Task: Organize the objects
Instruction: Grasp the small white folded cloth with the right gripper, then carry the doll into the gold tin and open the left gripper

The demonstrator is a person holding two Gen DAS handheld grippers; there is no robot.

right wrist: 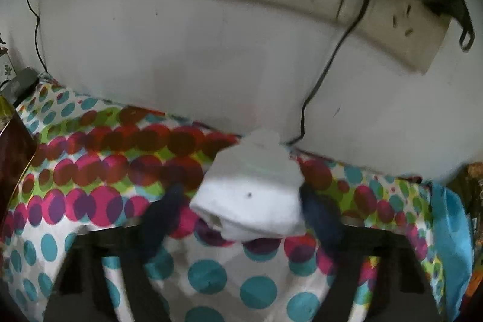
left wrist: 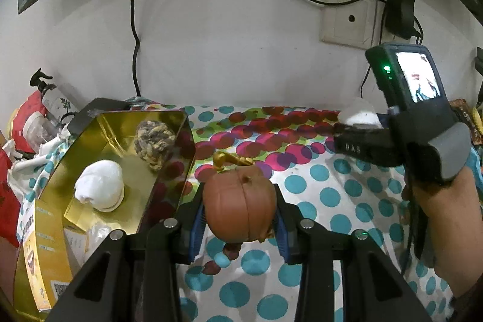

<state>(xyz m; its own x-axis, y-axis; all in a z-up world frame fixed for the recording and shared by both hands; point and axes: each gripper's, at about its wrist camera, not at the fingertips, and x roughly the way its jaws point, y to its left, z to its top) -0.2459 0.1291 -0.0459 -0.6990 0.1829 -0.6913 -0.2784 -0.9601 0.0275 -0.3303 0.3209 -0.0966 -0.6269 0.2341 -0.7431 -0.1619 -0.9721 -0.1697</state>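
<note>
My left gripper (left wrist: 239,202) is shut on a brown round ornament (left wrist: 238,201) with a gold clasp and a beaded tail, held above the spotted cloth just right of the gold tin (left wrist: 99,171). The tin holds a rolled white sock (left wrist: 99,189) and a grey-yellow knitted ball (left wrist: 154,141). My right gripper (right wrist: 246,201) is shut on a folded white sock (right wrist: 250,201), held above the cloth near the wall. It also shows in the left wrist view (left wrist: 357,115), at the far right.
The polka-dot cloth (left wrist: 332,201) covers the table. A wall socket (left wrist: 347,17) with a black adapter and cables is behind. Bottles and red bags (left wrist: 33,116) crowd the far left. A blue item (right wrist: 449,231) lies at the right edge.
</note>
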